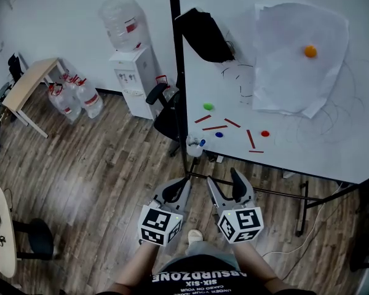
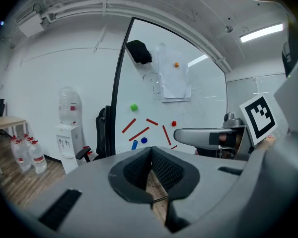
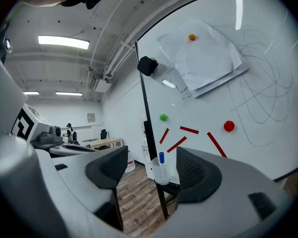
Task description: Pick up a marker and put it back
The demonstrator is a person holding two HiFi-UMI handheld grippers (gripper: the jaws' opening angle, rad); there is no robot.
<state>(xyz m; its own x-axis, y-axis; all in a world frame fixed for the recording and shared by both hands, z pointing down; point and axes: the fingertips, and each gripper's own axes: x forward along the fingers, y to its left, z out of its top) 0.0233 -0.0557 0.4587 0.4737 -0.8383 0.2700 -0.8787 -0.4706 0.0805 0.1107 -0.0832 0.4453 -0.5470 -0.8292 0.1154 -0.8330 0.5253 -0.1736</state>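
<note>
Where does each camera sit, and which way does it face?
Head view: on the person's head, facing down at whiteboard; forearms, left gripper, right gripper show.
Left gripper view: on that gripper, along its shut jaws toward whiteboard; right gripper shows.
Right gripper view: along its open jaws at the marker cup.
All share the green magnet.

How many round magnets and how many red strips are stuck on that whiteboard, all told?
Round magnets: 4 (green magnet, blue magnet, red magnet, orange magnet)
Red strips: 5
Total: 9
</note>
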